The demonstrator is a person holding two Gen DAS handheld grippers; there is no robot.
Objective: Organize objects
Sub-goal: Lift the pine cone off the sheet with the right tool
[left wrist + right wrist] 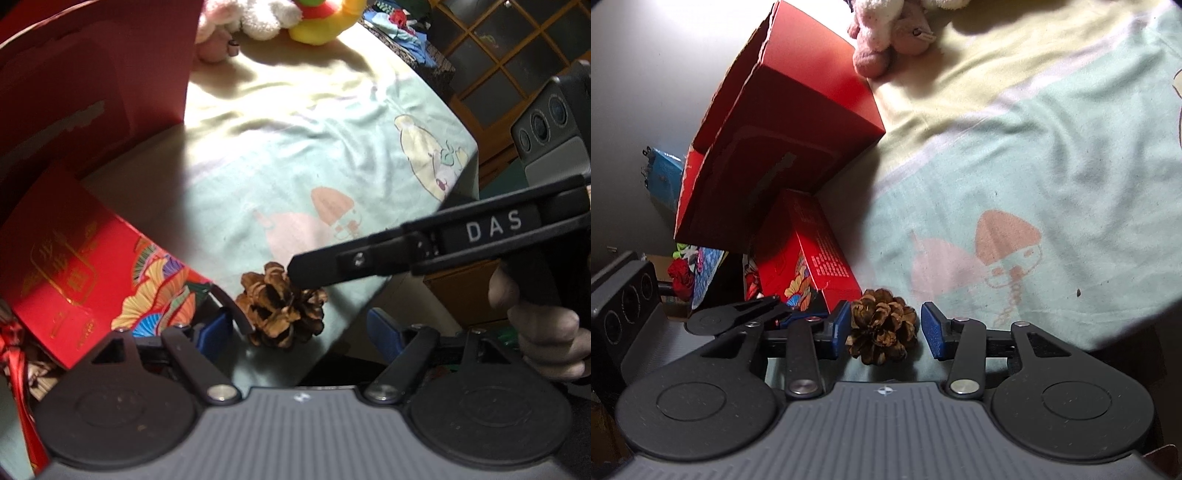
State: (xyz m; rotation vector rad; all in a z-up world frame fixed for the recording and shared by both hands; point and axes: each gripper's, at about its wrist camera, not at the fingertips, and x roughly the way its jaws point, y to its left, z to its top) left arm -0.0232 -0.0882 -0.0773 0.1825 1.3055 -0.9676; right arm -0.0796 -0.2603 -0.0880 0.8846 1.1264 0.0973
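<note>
A pine cone [882,326] lies on a pale green sheet [1052,177] printed with cartoon figures, close to the sheet's near edge. In the right wrist view the right gripper [884,328] points down at the cone, its blue pads [932,328] standing on either side of it. The left pad is just beside or touching the cone's scales; a sliver of sheet shows between the cone and the right pad. The jaws are spread, and nothing is clamped.

In the left wrist view the left gripper [303,328] also has its jaws wide apart. Its left finger sits against the low corner of a small red box [85,280] decorated with gold script and fan motifs; the cone [282,306] lies just right of that finger, between the two fingers but nearer the left one. The right gripper [295,271] enters from the right as a dark bar marked "DAS", its tip over the cone's top. A hand [546,332] grips its handle.

Behind the small box stands a large red box [783,147], leaning against it. At the far edge of the sheet lie a pink plush toy [890,33] and a yellow plush toy [325,22]. The sheet's centre is brightly lit; the near part is in shadow.
</note>
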